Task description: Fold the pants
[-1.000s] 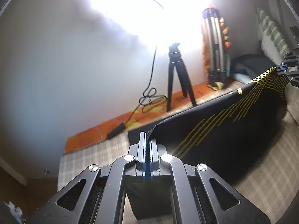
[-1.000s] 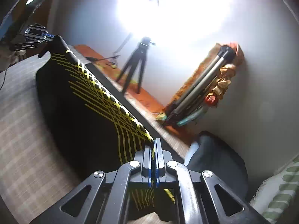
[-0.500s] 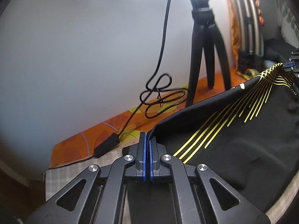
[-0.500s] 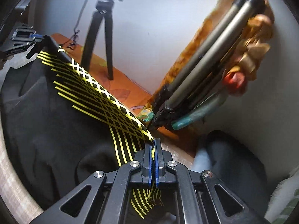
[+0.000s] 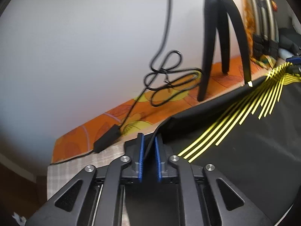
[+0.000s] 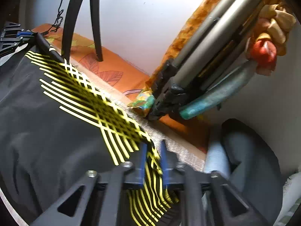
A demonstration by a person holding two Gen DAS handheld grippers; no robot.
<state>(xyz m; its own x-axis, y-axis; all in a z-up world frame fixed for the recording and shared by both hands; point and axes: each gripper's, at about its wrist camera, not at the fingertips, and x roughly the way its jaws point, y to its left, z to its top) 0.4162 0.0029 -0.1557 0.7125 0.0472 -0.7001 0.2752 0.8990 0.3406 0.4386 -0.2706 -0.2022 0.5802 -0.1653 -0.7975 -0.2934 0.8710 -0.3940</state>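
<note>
Black pants with yellow stripes lie spread on the checked surface; they also show in the right wrist view. My left gripper has its blue pads parted, with the pants' edge loose in the gap between them. My right gripper also has its pads parted, with the yellow-striped corner slack between them. Each gripper sits low at one end of the pants' far edge.
A black tripod stands on an orange leaf-print strip along the white wall. A coiled black cable and adapter lie there. Folded metal stands lean right. A dark cushion lies nearby.
Both grippers have come down and forward with the pants, laying them flat. Both sets of jaws, shut on the fabric before, have now parted.
</note>
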